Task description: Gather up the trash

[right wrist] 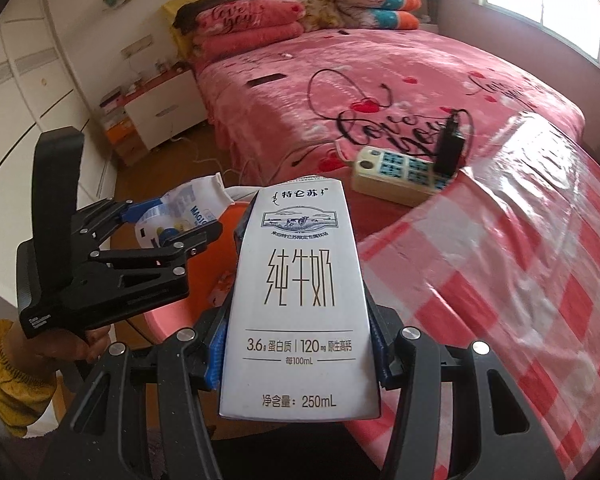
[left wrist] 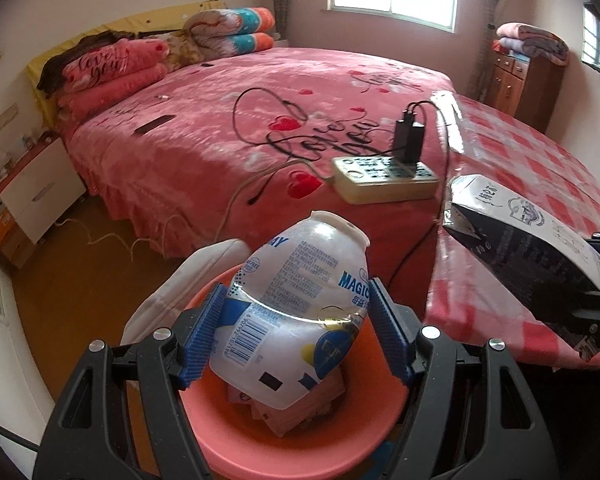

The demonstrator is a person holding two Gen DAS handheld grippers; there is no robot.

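Trash in both hands: a crushed white plastic drink bottle (left wrist: 296, 312) sits clamped between the blue-padded fingers of the left gripper (left wrist: 296, 332), held directly above an orange-pink plastic basin (left wrist: 300, 444) that already holds some crumpled wrappers (left wrist: 284, 412). From the left wrist view the bottle's open neck points away toward the bed, its printed label and barcode facing up.

At right, the right gripper (right wrist: 296, 344) has its fingers pressed against the two narrow sides of a white 250 mL milk carton (right wrist: 300, 300), which stands upright in the grip with its printed front to the camera. The carton hangs over the near edge of a table covered in a red-and-white checked plastic cloth (right wrist: 540, 280), just beside the basin.

The right wrist view also shows the left gripper from the side, carried by a hand (right wrist: 80, 344) in a yellow sleeve (right wrist: 4, 368).

Behind both, a beige power strip (left wrist: 384, 180) with a black charger (left wrist: 408, 136) plugged in lies on a pink bed (left wrist: 220, 128) printed with hearts and script, folded blankets (left wrist: 228, 32) stacked at its head. A white bedside cabinet (left wrist: 40, 192) stands left of the bed.
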